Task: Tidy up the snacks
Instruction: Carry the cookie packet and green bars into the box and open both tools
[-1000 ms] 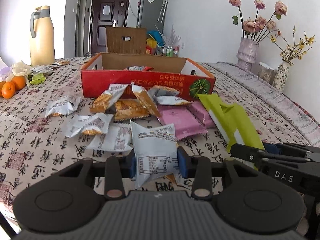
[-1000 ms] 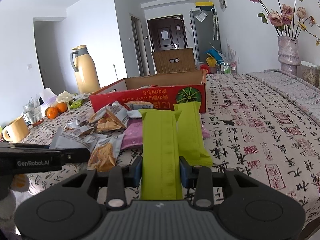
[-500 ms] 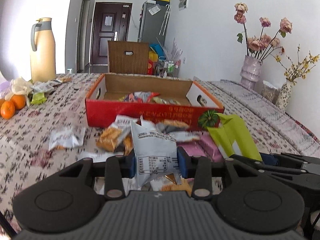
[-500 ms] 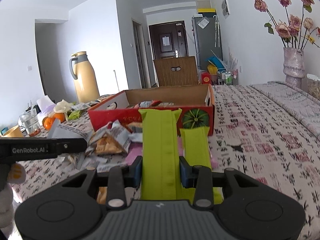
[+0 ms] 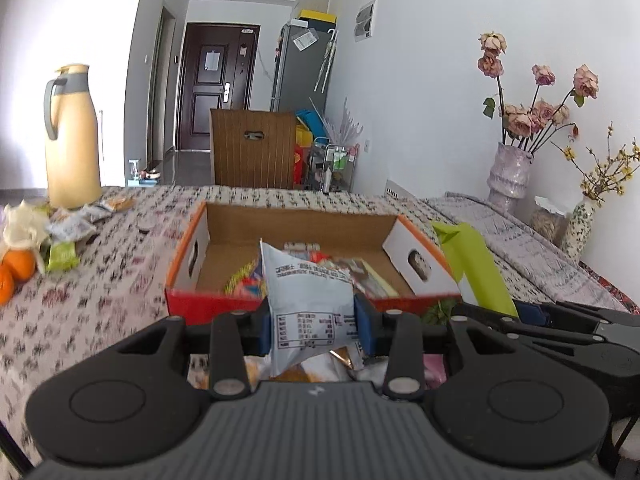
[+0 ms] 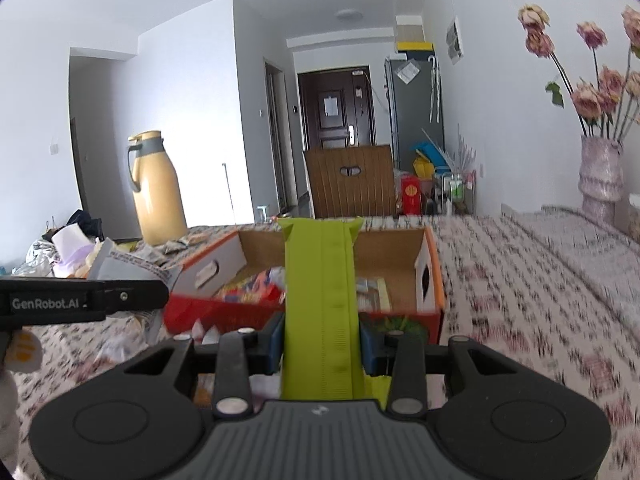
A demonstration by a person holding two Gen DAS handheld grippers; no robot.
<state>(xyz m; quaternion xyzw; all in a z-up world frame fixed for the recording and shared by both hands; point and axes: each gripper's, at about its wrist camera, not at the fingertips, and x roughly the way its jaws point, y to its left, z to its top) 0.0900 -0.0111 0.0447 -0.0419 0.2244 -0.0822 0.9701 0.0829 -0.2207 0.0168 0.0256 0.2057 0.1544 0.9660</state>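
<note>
My left gripper (image 5: pixel 314 326) is shut on a white snack packet (image 5: pixel 308 300) and holds it up in front of the red cardboard box (image 5: pixel 208 304). My right gripper (image 6: pixel 322 340) is shut on a long lime-green snack packet (image 6: pixel 320 288), held above the near wall of the same box (image 6: pixel 224 312). The box holds several colourful snacks (image 5: pixel 360 272). The green packet also shows at the right of the left wrist view (image 5: pixel 476 272). Loose snack packets (image 5: pixel 304 368) lie on the patterned tablecloth below the grippers, mostly hidden.
A yellow thermos jug (image 5: pixel 72 140) stands at the far left, with oranges (image 5: pixel 18 266) and small packets near it. Vases with dried flowers (image 5: pixel 510 172) stand at the right by the wall. A brown chair back (image 5: pixel 252 148) is behind the table.
Both grippers have risen and moved forward toward the box with their packets. The loose snack pile has dropped out of sight beneath them, and the box interior now shows.
</note>
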